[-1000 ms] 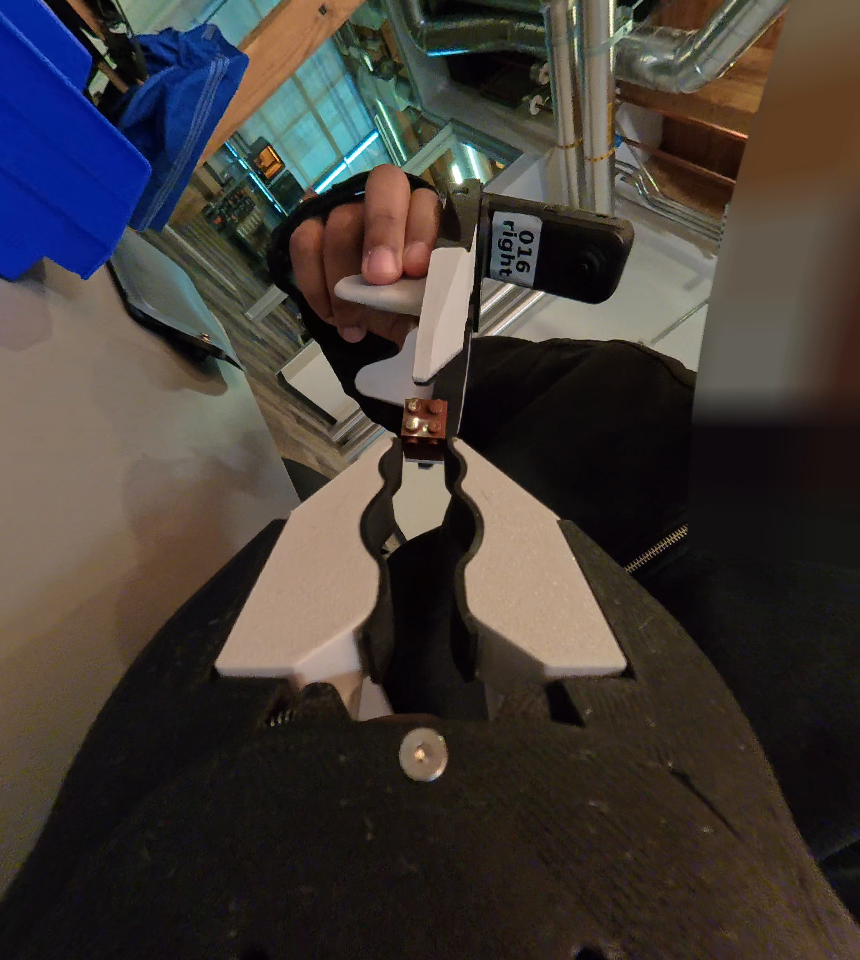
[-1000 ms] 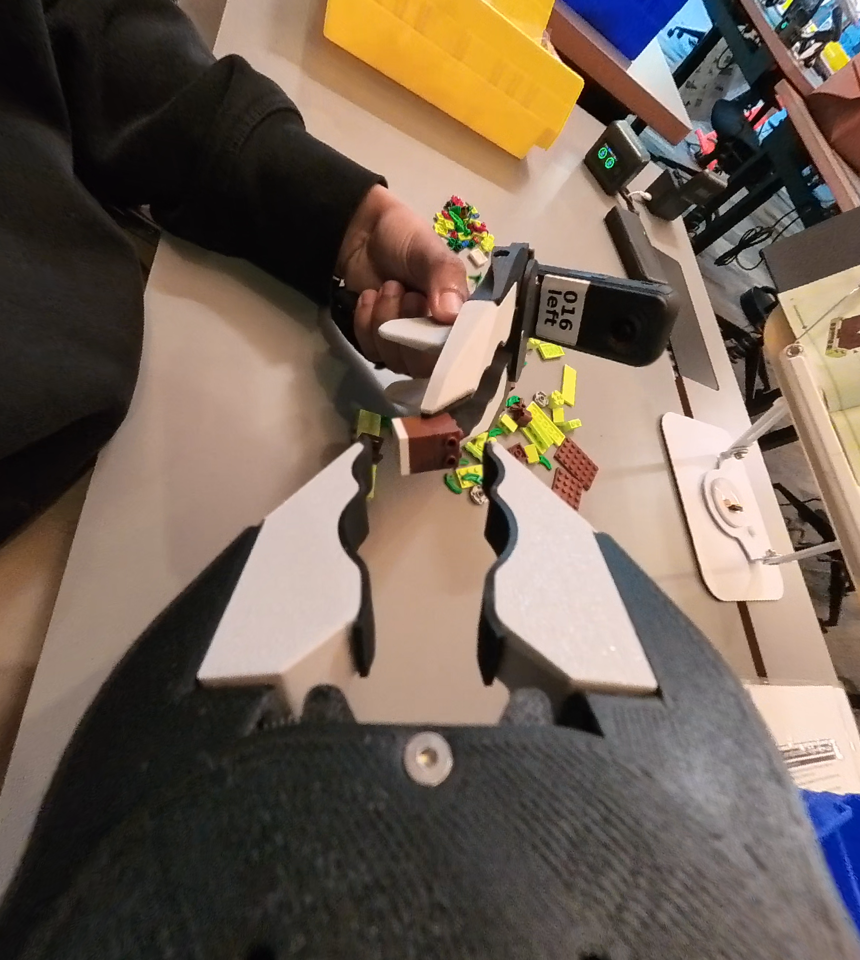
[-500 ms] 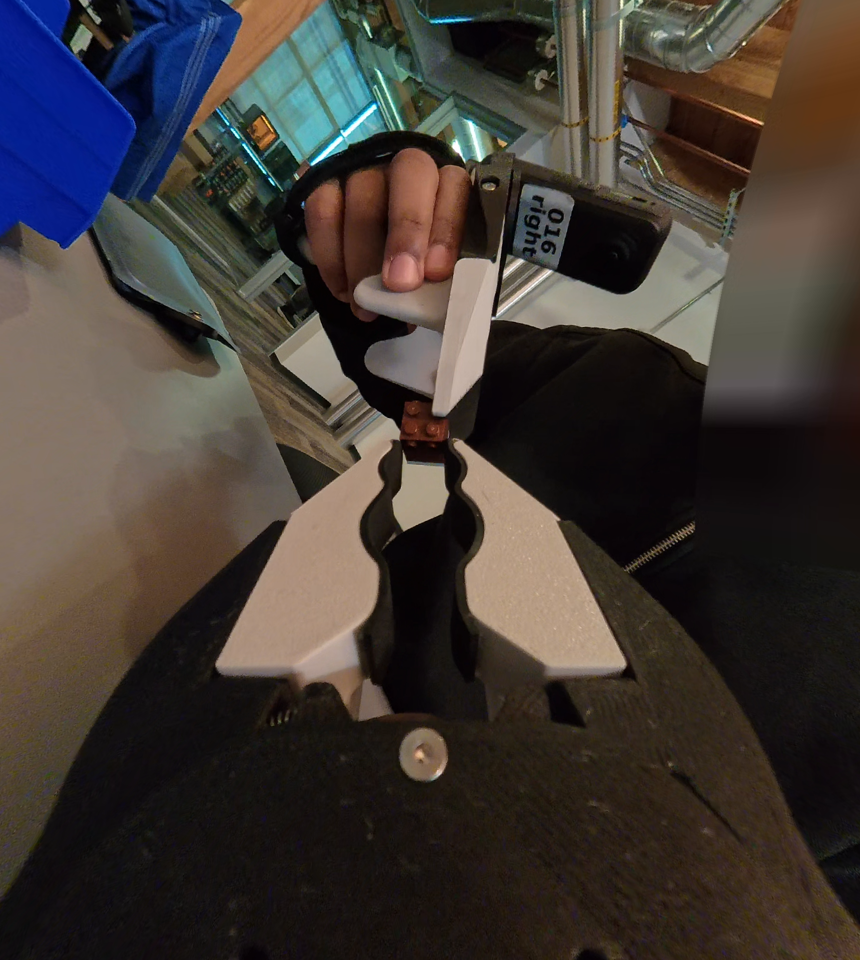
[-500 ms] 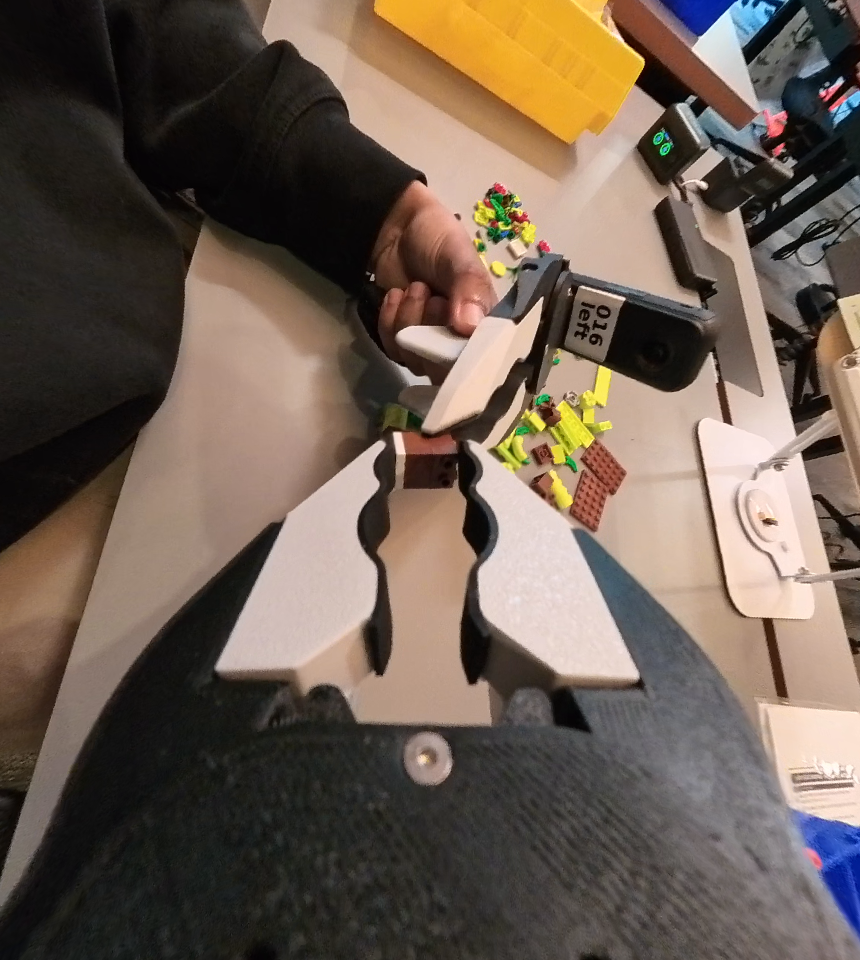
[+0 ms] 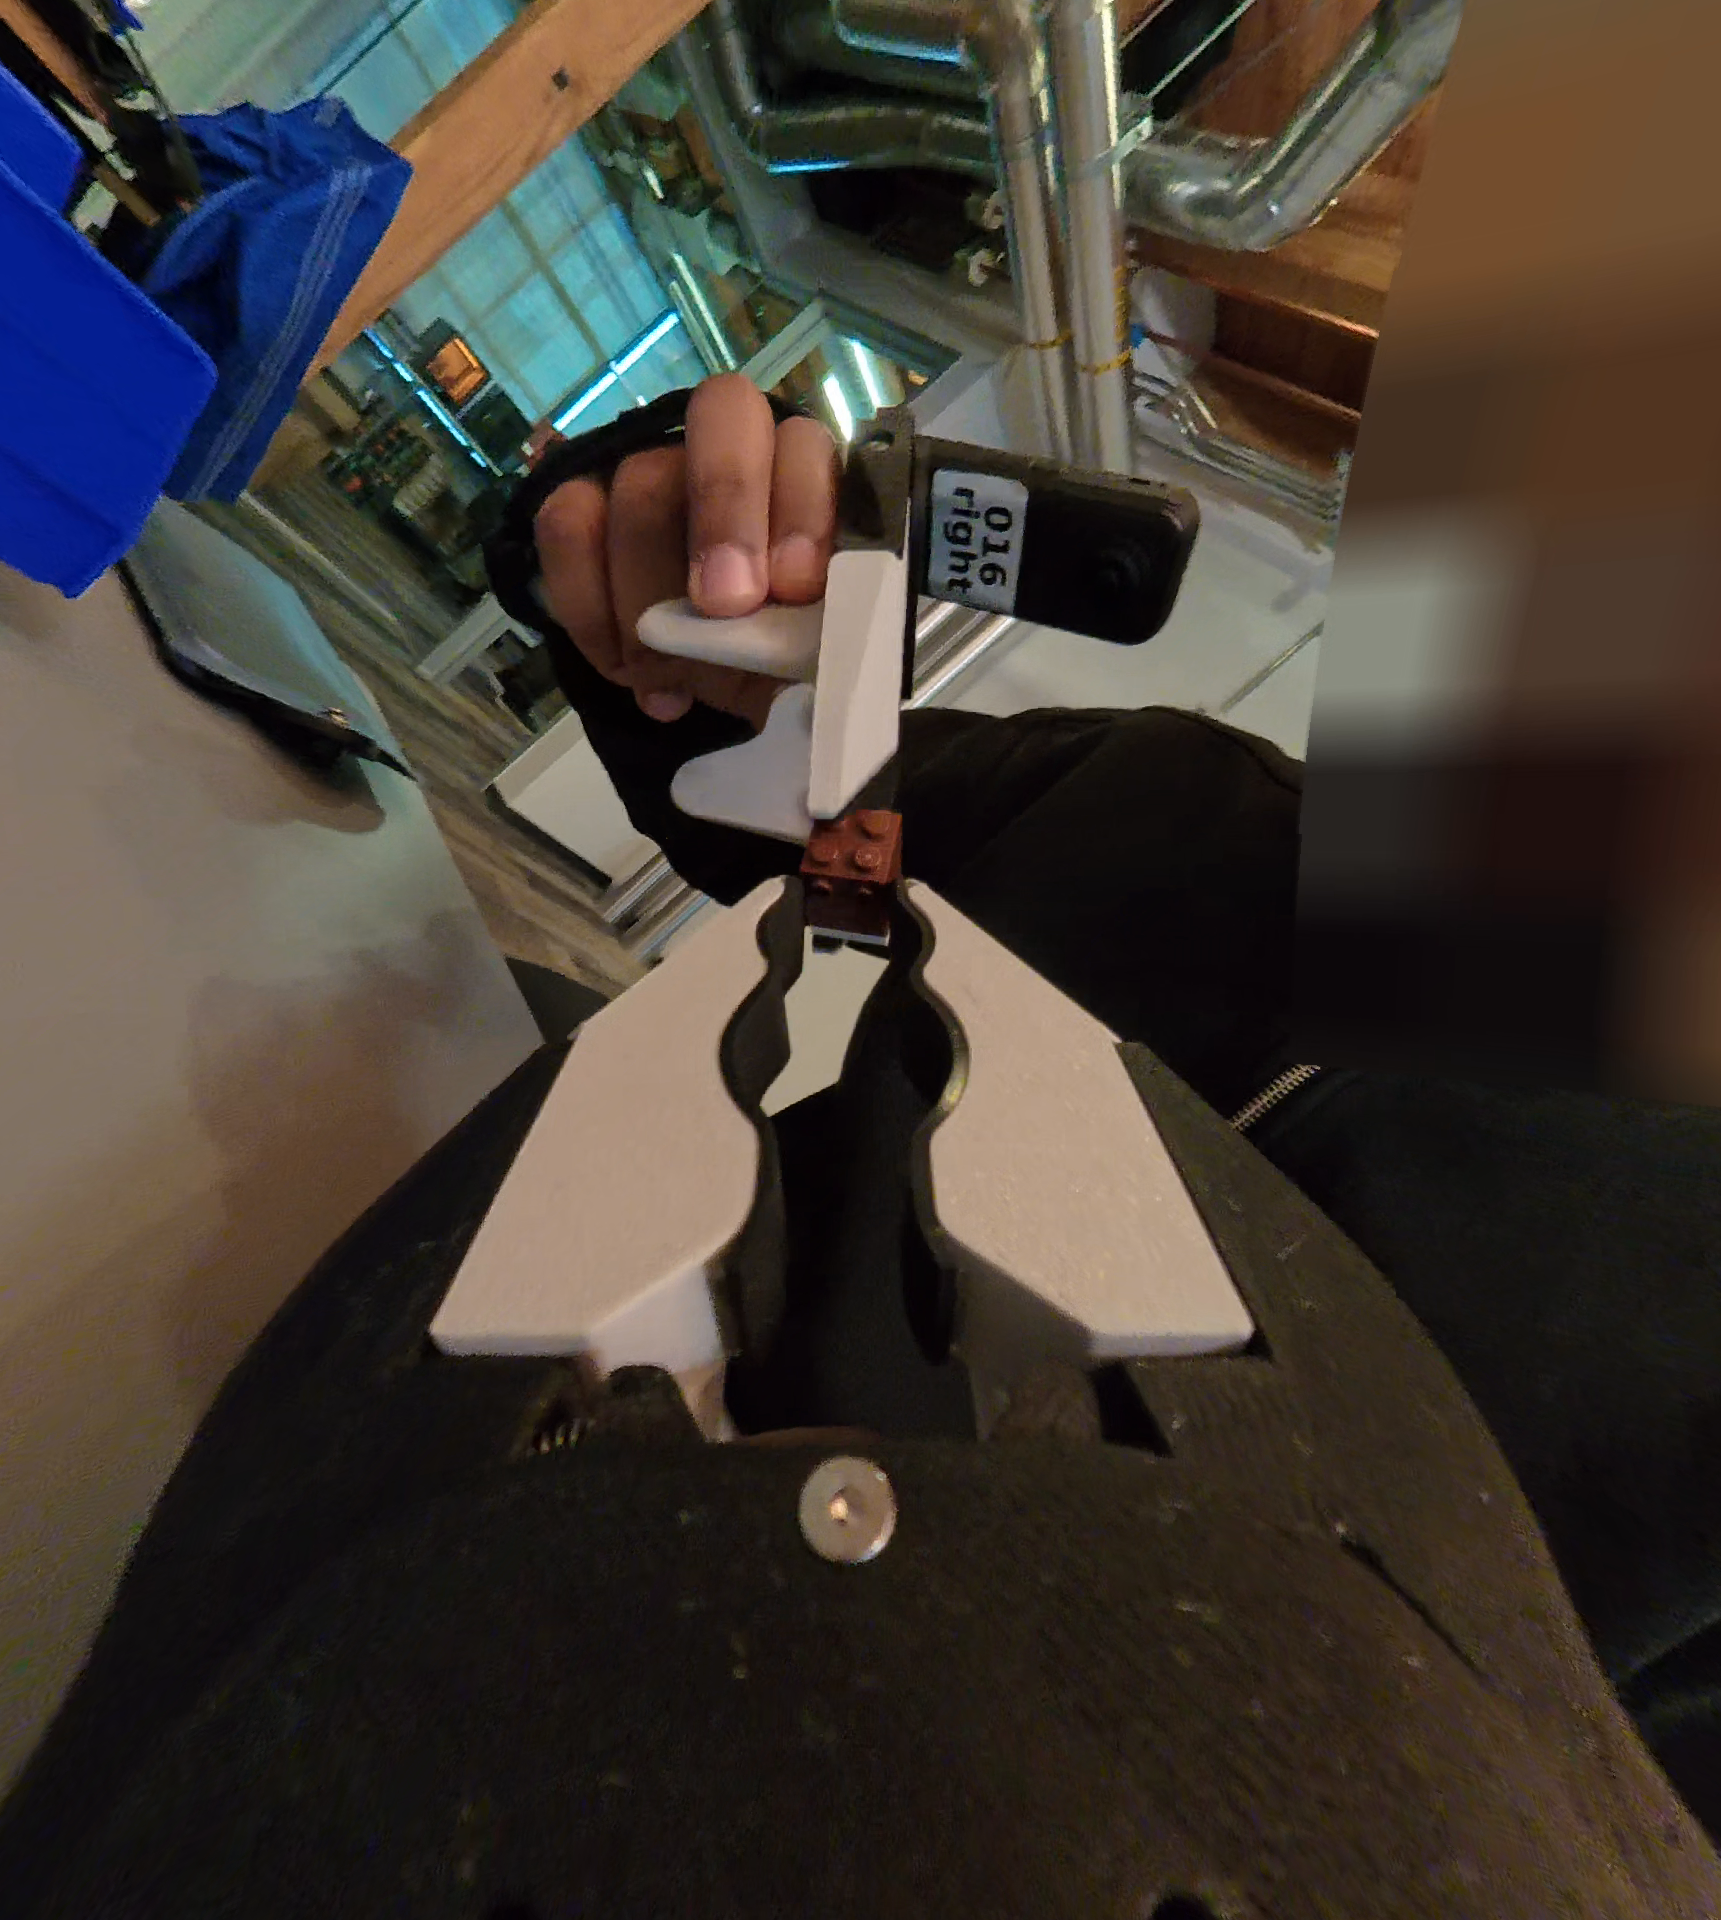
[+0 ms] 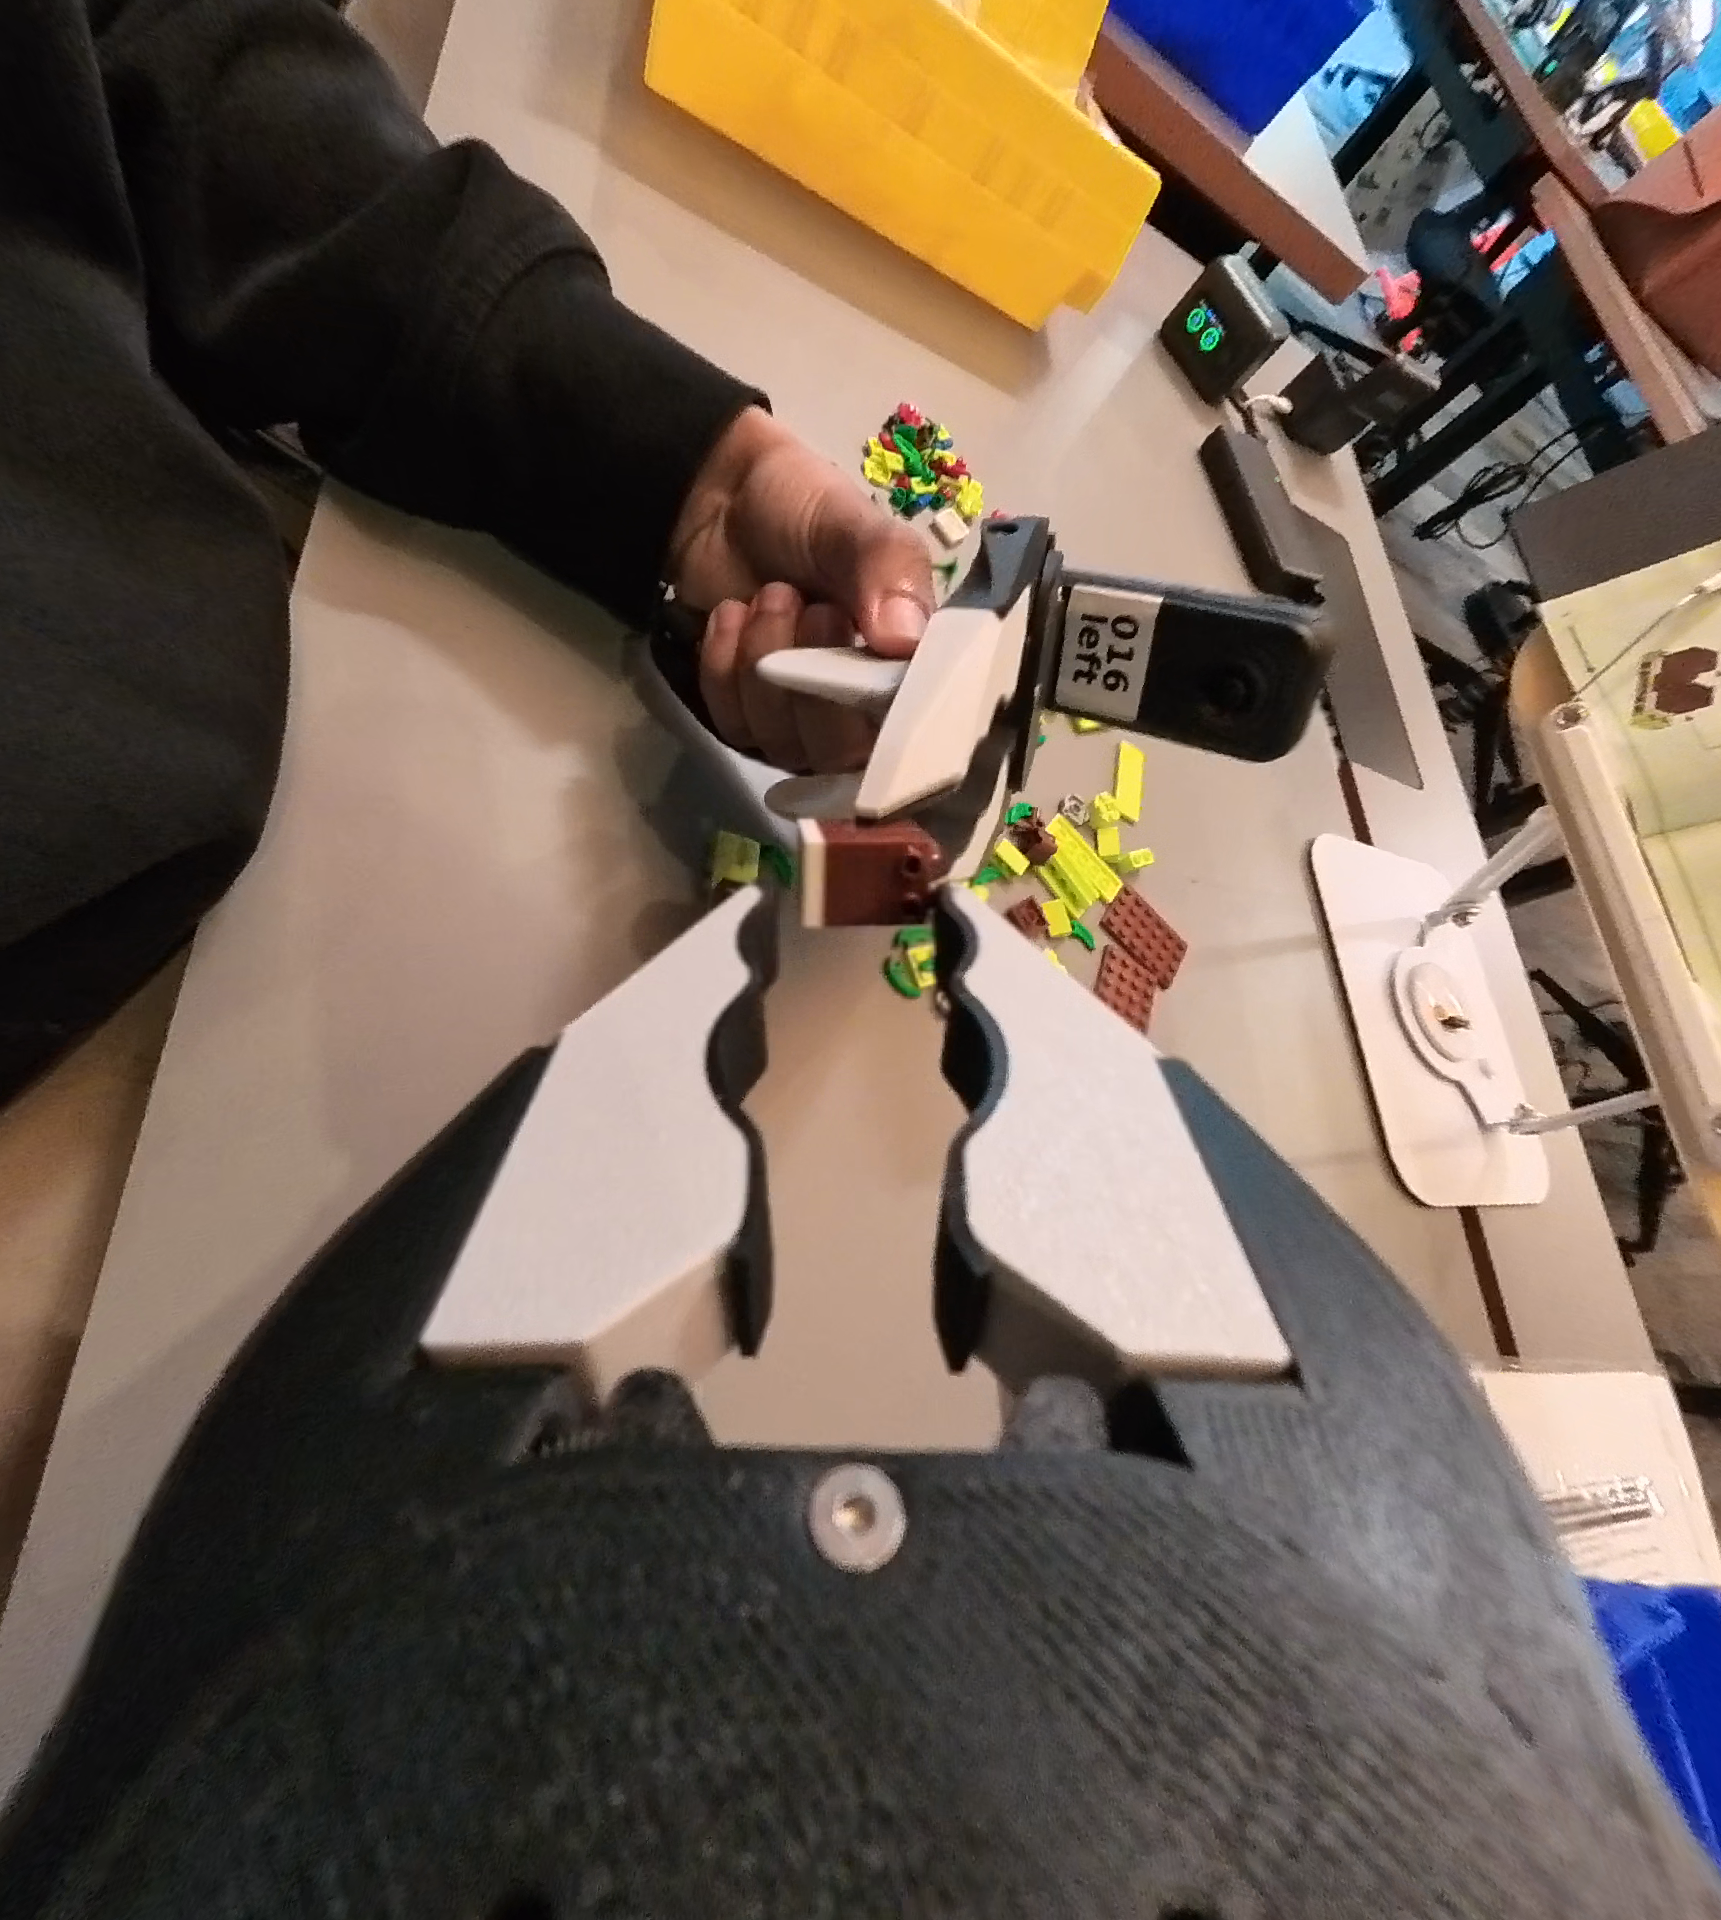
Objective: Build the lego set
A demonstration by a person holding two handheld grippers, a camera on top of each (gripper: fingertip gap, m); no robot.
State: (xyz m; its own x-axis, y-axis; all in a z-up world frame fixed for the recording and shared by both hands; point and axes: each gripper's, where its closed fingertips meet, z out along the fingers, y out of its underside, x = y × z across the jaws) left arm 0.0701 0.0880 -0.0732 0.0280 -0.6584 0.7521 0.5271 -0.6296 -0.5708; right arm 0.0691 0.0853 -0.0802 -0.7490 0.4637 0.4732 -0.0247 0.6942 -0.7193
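Beyond the left tool's fingertips, silver ventilation ducts (image 5: 1064,208) run under the ceiling, with a slanted wooden beam (image 5: 482,156) to their left and tall windows (image 5: 544,281) glowing pale blue behind it. A blue bin (image 5: 14,343) sits at the upper left of that tool. Under the right tool spreads a grey table (image 6: 399,987); far ahead of it rests a yellow bin (image 6: 897,135), and off to its right stand a small black device with green lights (image 6: 1211,335) and a white stand (image 6: 1417,1049).

A yellow bin (image 6: 897,135) sits at the worktop's (image 6: 440,1039) far end. A small black device (image 6: 1220,332) with green lights stands right of it. A blue bin (image 5: 14,343) is at the left wrist view's upper left.
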